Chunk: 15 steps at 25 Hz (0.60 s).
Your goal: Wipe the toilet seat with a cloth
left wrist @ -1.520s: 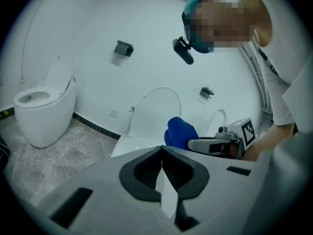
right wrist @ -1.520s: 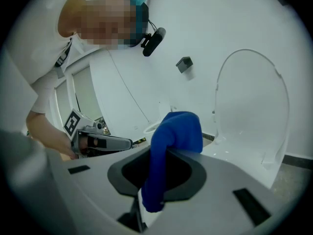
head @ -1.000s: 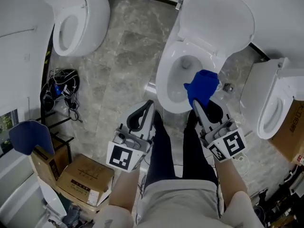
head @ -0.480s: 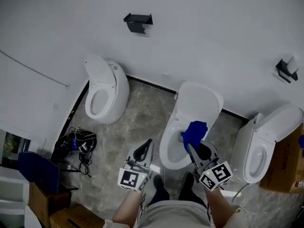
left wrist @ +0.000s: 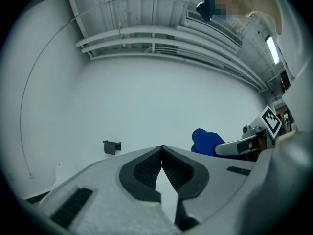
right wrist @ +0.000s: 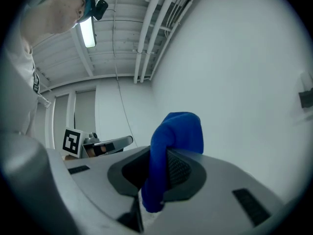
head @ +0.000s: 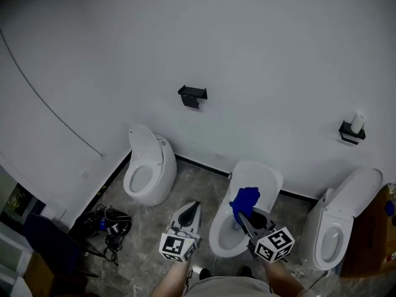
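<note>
- Cloth (head: 245, 198), bright blue fabric, bunched, sits clamped between the jaws of the right gripper (head: 241, 214), lower centre of the head view.
- White ceramic toilet seat (head: 217, 232), lid (head: 257, 179) up, lies just below the cloth in frame, its long axis running up-frame toward the wall (head: 247, 54).
- Left gripper (head: 194, 205), jaws closed and empty, hangs left of the bowl; the right is nearer.

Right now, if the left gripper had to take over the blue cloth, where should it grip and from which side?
Probably the bunched upper fold of the blue cloth, standing free above the right gripper; its lower end is clamped there. The left gripper, shut now, would open and come in from the left.
</note>
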### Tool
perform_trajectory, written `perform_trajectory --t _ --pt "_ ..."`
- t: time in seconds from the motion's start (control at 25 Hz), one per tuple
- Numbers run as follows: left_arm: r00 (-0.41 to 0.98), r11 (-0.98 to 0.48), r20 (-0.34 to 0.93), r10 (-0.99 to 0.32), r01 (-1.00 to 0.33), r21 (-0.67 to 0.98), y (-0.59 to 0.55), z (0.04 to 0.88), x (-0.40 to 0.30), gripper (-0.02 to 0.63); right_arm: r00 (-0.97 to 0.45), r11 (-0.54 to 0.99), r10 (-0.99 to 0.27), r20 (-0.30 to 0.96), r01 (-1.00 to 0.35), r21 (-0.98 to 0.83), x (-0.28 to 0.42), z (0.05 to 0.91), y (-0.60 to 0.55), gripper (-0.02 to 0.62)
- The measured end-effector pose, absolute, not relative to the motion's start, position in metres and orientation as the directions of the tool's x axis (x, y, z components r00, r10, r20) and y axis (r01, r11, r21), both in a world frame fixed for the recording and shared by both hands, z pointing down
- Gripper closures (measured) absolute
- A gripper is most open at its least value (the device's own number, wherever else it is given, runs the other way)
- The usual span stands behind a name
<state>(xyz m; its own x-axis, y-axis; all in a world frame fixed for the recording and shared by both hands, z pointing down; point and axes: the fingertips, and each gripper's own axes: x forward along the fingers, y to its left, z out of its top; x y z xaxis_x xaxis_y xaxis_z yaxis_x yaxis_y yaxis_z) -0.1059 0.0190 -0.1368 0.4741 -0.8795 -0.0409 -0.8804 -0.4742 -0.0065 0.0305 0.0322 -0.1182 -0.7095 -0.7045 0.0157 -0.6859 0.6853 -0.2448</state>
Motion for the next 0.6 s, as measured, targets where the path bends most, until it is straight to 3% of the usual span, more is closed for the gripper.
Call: perform_trajectory --t 0.6 --pt "0.485 -0.486 -0.054 -0.873 -0.874 0.014 0.043 -0.153 -0.109 0.597 -0.734 0.717 -0.679 0.011 -0.666 -0.205 0.023 -0.14 0.053 0.541"
